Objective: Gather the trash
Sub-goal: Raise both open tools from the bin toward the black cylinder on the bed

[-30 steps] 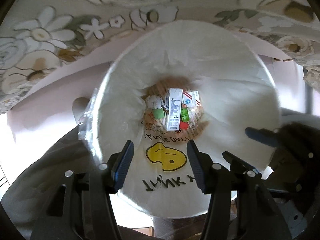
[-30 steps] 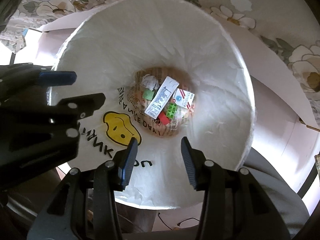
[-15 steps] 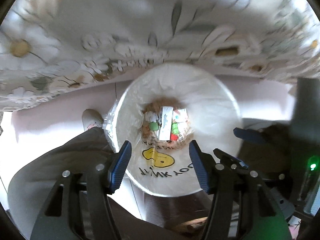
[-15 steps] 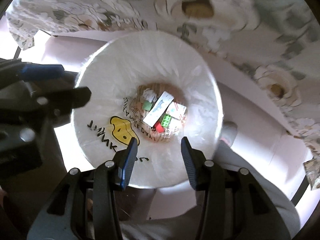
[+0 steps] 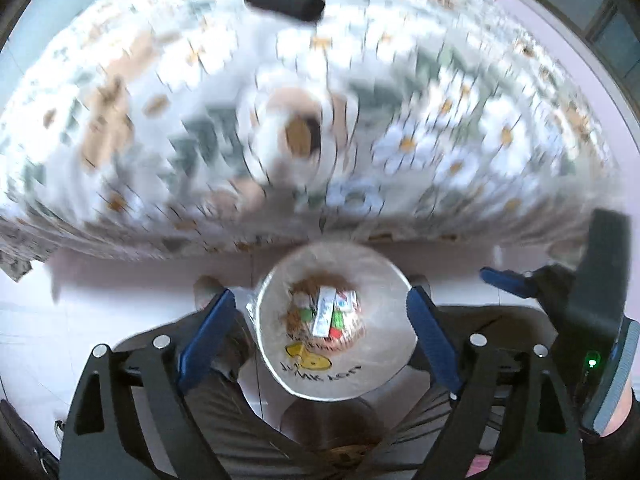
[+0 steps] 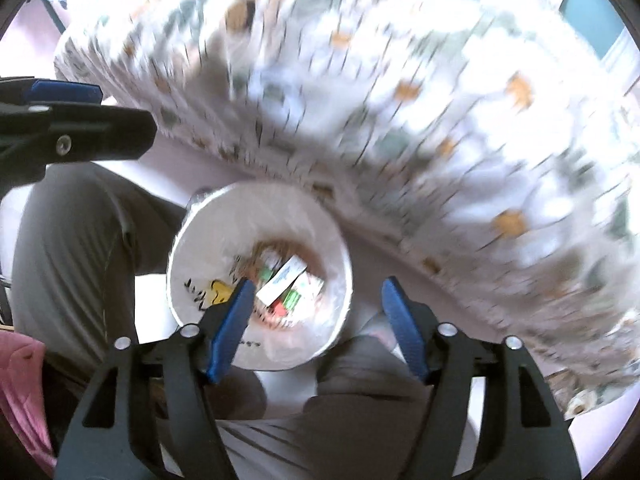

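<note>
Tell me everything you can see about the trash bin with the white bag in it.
The trash bin is round and upright on the pale floor, seen from above, beside the flowered tablecloth's edge. A thin white plastic liner covers its rim and walls, printed with a yellow cartoon shape and dark lettering too blurred to read. At the bottom lie wrappers: a long white packet and small green, red and white pieces. Both grippers hover above it, open; neither touches it.

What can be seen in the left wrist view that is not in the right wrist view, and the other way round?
Only the left wrist view shows a dark oblong object on the floral tablecloth. Only the right wrist view shows a pink cloth at its lower left edge. Both show the white-lined trash bin holding wrappers, the tablecloth, and open, empty grippers: left gripper, right gripper.
</note>
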A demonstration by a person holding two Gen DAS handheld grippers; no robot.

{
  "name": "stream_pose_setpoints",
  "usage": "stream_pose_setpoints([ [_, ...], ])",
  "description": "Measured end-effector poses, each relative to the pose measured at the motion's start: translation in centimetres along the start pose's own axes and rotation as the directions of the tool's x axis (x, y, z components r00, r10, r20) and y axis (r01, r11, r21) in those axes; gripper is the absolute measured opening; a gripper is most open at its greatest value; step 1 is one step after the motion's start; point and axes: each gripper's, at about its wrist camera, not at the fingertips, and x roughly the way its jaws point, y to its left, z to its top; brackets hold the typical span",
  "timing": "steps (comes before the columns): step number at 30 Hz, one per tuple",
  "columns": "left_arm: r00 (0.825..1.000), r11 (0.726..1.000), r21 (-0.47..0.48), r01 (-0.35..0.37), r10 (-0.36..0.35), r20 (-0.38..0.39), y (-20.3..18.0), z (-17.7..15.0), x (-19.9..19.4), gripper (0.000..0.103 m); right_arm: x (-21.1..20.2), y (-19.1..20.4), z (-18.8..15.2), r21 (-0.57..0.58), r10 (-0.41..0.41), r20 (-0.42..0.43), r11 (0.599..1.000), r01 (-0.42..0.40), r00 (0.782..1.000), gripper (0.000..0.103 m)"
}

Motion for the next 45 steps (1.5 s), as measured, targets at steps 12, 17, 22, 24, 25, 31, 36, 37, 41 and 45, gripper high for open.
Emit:
stream_pose_setpoints([
  [12, 0.993, 0.999, -0.036, 0.008, -0.004, 0.122, -2.1, 2.7, -7.3, 0.092, -11.1, -2.9, 2.8, -0.072, -0.079, 0.22, 0.993, 0.097, 0.972, 0.075],
  [17, 0.987, 0.998, -0.065, 0.005, 0.006, 0.161, -2.5, 4.2, -9.5, 0.092, -15.3, -5.4, 4.8, -0.059, -0.107, 0.298, 0.99, 0.13, 0.949, 0.076],
  [22, 0.987, 0.993, -0.12, 0.019, 0.001, 0.162, -2.1, 6.4, -10.4, 0.092, -18.2, -8.1, 7.6, -0.046, -0.135, 0.358, 0.986, 0.161, 0.924, 0.076],
  [24, 0.987, 0.991, -0.136, 0.016, 0.006, 0.158, -2.1, 7.4, -10.5, 0.092, -19.1, -8.9, 8.6, -0.05, -0.141, 0.377, 0.984, 0.172, 0.916, 0.076],
  [25, 0.987, 0.99, -0.142, 0.015, 0.008, 0.158, -2.1, 7.7, -10.5, 0.092, -19.6, -9.3, 9.1, -0.051, -0.141, 0.388, 0.984, 0.174, 0.911, 0.076],
  [31, 0.987, 0.981, -0.193, 0.006, 0.025, 0.156, -2.4, 10.9, -10.4, 0.092, -22.3, -11.1, 12.7, -0.068, -0.095, 0.445, 0.988, 0.139, 0.891, 0.078],
  [36, 0.986, 0.962, -0.271, -0.014, 0.059, 0.158, -2.1, 13.2, -9.6, 0.092, -23.5, -12.4, 16.3, -0.083, -0.062, 0.48, 0.99, 0.116, 0.875, 0.079],
  [37, 0.986, 0.958, -0.285, -0.017, 0.064, 0.156, -2.0, 13.5, -9.4, 0.092, -23.6, -12.6, 17.0, -0.084, -0.05, 0.485, 0.991, 0.104, 0.873, 0.08],
  [41, 0.991, 0.945, -0.326, -0.028, 0.068, 0.114, -1.3, 15.4, -7.5, 0.092, -23.6, -13.5, 19.8, -0.082, -0.014, 0.491, 0.995, 0.062, 0.871, 0.08],
  [45, 0.992, 0.919, -0.389, -0.056, 0.097, 0.085, -0.2, 16.7, -5.6, 0.092, -22.5, -14.1, 22.6, -0.088, 0.019, 0.487, 0.996, 0.028, 0.873, 0.08],
])
